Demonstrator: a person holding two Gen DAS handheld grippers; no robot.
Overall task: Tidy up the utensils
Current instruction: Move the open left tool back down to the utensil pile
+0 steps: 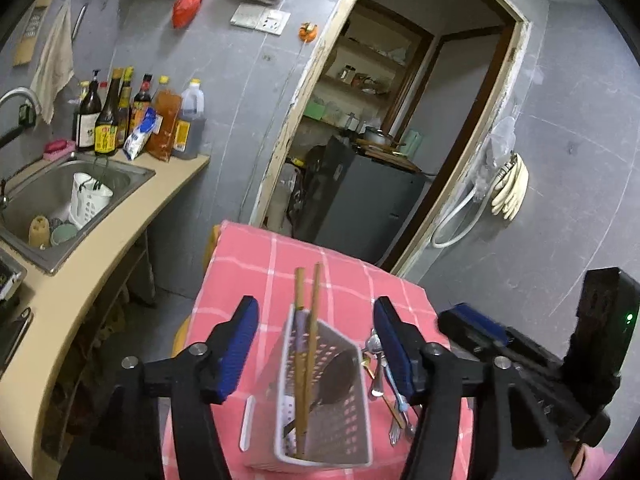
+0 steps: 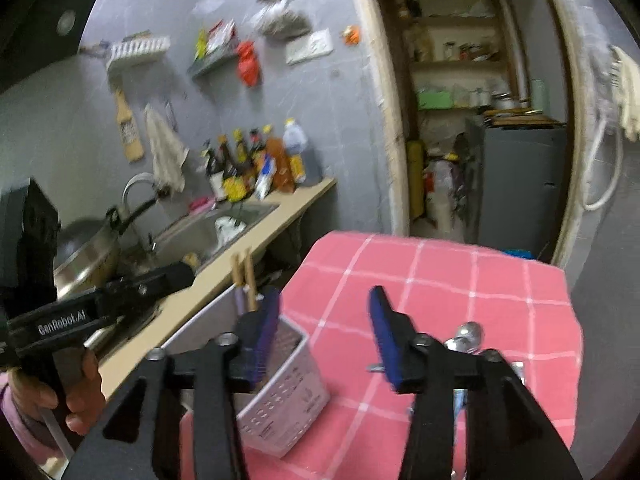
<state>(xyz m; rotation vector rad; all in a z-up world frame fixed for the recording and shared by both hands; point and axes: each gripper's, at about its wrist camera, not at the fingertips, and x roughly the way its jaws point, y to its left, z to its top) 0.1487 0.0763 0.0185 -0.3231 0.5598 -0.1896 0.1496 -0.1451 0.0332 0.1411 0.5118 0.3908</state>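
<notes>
1. Your right gripper's (image 2: pixel 324 336) arms hide most of the loose cutlery (image 1: pixel 386 380); the right view is blurred.
2. Your left gripper (image 1: pixel 316 348) gapes wide, empty, straddling the white perforated caddy (image 1: pixel 320 432) on the pink checked tablecloth (image 1: pixel 280 272).
3. The right gripper is likewise spread (nothing held), with the caddy at its left finger.
4. The caddy holds two wooden chopsticks (image 1: pixel 310 344) and a dark ladle (image 1: pixel 336 376).

We're in a small home kitchen: steel sink (image 1: pixel 60 200) set in a beige tabletop (image 1: pixel 120 240), sauce bottles (image 1: pixel 132 116) lined along grey tiled wall, pantry shelves (image 1: pixel 368 76) through the doorway.
</notes>
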